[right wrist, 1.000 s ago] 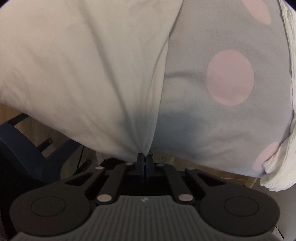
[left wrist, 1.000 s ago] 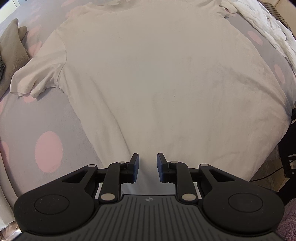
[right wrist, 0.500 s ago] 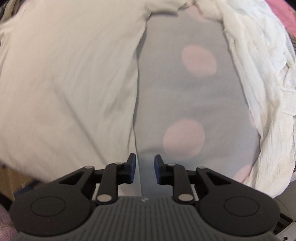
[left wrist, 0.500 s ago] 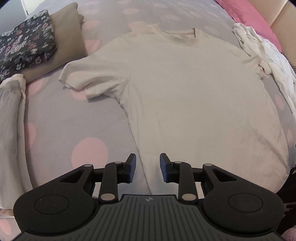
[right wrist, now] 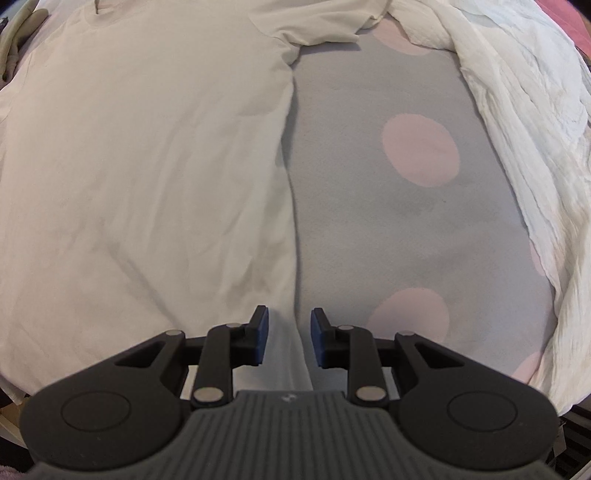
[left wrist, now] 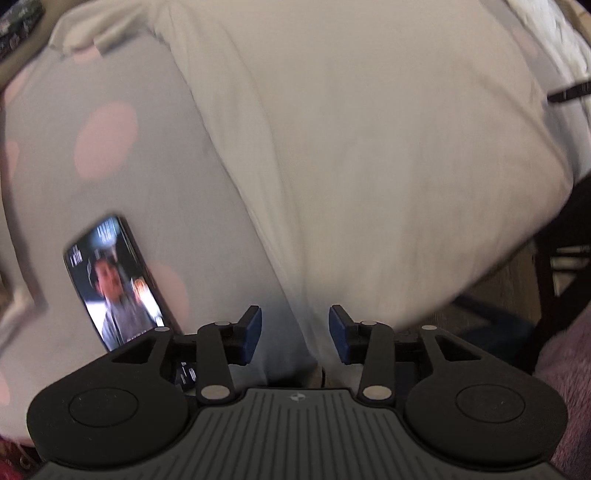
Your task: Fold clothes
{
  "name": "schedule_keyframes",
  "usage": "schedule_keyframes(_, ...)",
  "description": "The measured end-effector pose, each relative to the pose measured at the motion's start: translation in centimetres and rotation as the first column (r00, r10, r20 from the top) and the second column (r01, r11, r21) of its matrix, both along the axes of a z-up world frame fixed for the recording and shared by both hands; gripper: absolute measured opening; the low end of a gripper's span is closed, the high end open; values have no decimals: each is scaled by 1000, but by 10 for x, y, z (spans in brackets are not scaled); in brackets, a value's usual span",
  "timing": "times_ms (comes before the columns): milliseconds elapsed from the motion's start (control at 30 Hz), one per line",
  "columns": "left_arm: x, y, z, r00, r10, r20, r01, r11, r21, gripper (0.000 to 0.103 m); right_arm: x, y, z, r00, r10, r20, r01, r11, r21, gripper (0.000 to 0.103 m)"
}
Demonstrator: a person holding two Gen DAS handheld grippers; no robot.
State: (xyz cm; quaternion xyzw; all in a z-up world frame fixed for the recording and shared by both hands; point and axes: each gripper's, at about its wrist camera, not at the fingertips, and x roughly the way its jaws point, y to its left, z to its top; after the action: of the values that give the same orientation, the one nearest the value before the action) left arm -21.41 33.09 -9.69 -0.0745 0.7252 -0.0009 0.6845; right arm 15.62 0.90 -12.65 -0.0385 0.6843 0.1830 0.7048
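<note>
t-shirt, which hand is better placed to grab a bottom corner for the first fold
Right. Its tool hangs open right over the t-shirt side edge, in sharp view. The left tool is opening over its own edge, but blurred, beside a phone.

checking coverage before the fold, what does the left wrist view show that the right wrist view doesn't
Only the left wrist view shows a phone with a lit screen lying on the bedspread beside the shirt, and the left gripper, its jaws opening, clear of the cloth.

Only the right wrist view shows the white cloth heaped along the right, the shirt's sleeve, and the right gripper, open.

Both show the shirt spread on the dotted bedspread.
</note>
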Motion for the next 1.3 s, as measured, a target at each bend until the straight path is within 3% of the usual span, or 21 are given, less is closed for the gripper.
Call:
schedule_keyframes(133, -18, -17, -14, 996, 63, -66, -65, 998, -24, 39, -4, 10, 3, 999, 36, 23, -37, 999, 20, 28)
schedule_keyframes(367, -34, -37, -48, 970, 232, -74, -227, 971, 76, 38, -17, 23, 13, 993, 98, 62, -99, 995, 26, 29)
schedule_keyframes(400, -35, -38, -53, 968, 239, -80, -232, 969, 83, 32, -19, 23, 14, 993, 102, 66, -104, 994, 25, 29)
schedule_keyframes(433, -37, -39, -56, 969, 229, -92, -222, 971, 85, 12, -21, 24, 15, 992, 107, 70, -109, 994, 24, 29)
schedule_keyframes(467, -38, -40, -58, 971, 211, -109, -203, 976, 83, 3, -22, 24, 15, 991, 109, 73, -110, 994, 21, 29)
schedule_keyframes(667, -45, -28, -43, 973, 115, -198, -114, 993, 15, 1, -21, 23, 9, 991, 103, 80, -105, 994, 11, 29)
schedule_keyframes(867, -45, -16, -52, 955, 151, -256, -156, 988, 0, 6, -21, 24, 18, 989, 113, 99, -116, 993, 21, 29)
schedule_keyframes(933, -45, -14, -50, 958, 156, -240, -158, 987, 13, 16, -22, 24, 20, 989, 112, 97, -115, 993, 18, 29)
schedule_keyframes(1000, -45, -10, -45, 964, 160, -211, -159, 987, 20, 19, -20, 25, 17, 990, 110, 92, -112, 994, 12, 29)
schedule_keyframes(1300, -14, 9, -10, 991, 133, -32, -134, 990, -40, 23, -13, 27, 20, 985, 123, 122, -127, 992, 27, 29)
